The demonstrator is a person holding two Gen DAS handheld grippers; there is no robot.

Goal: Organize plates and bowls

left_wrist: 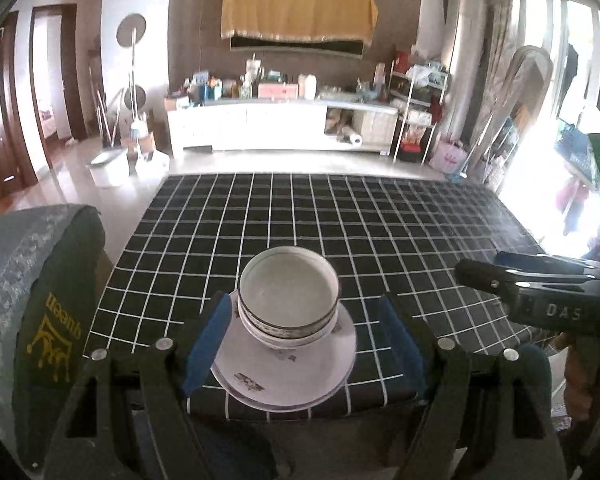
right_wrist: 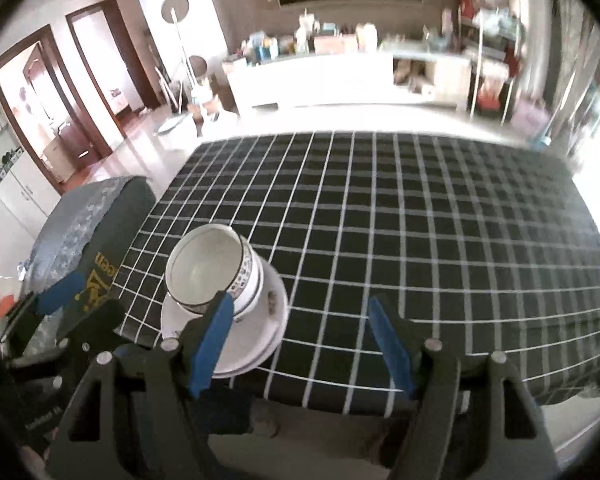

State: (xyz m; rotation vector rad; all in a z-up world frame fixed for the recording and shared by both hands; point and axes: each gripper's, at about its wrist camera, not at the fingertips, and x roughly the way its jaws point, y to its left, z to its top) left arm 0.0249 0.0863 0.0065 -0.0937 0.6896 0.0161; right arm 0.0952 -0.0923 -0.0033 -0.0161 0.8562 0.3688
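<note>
The stacked bowls sit on the stacked plates near the front edge of the tabletop, at lower centre of the left wrist view and lower left of the right wrist view. The left claw is released, its blue pads either side of the stack without touching it. The right claw is also released and empty; its left pad overlaps the bowls in the frame.

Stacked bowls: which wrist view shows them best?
Left wrist: the stacked bowls sit centred and sharp on the plates, unobstructed. In the right wrist view the bowls are off to the left, slightly blurred, partly hidden by a blue finger.
</note>
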